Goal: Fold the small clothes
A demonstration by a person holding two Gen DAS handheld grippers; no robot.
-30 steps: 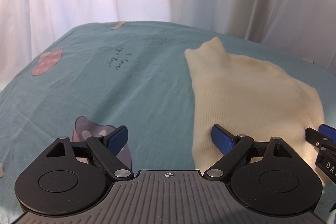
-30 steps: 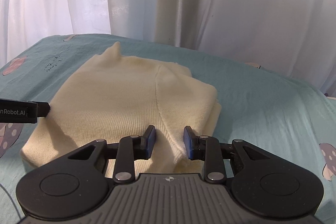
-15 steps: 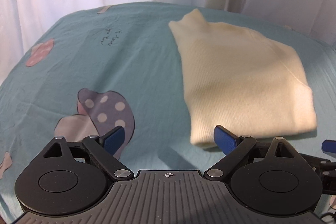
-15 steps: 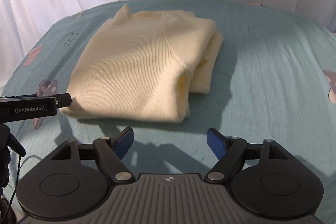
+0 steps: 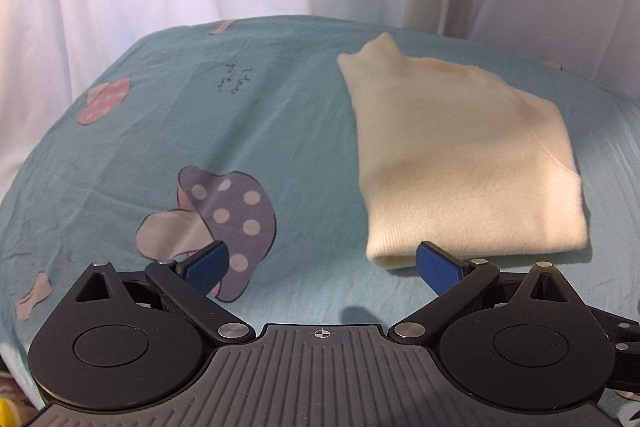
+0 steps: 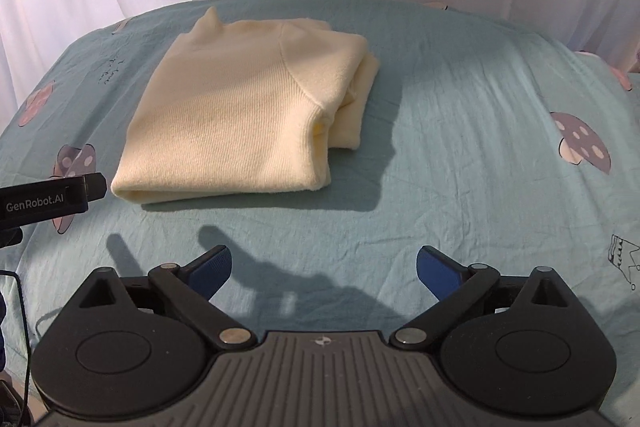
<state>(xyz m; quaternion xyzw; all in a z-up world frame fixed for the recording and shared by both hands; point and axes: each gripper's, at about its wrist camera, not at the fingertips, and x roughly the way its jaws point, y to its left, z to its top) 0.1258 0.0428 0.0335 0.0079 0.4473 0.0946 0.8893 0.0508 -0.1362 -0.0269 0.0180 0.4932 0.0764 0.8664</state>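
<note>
Cream ribbed knit sweater (image 6: 240, 123) lies folded on the teal mushroom-print bedsheet (image 6: 460, 131). Left gripper (image 5: 322, 263) and right gripper (image 6: 324, 267) hover short of it, jaws wide apart and empty. Any tidying should press layers flat without dragging.

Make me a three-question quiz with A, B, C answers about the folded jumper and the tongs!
1. Where does the jumper lie?
A. on the teal sheet
B. on a chair
C. in a basket

2. What colour is the jumper?
A. red
B. cream
C. black

3. How are the right tongs?
A. shut on the jumper
B. shut on nothing
C. open, holding nothing

Answers:
1 A: the sheet with mushroom prints shows all around it.
2 B: the knit is pale cream in both views.
3 C: the blue pads stand wide apart, short of the jumper. The left tongs are open too.
</note>
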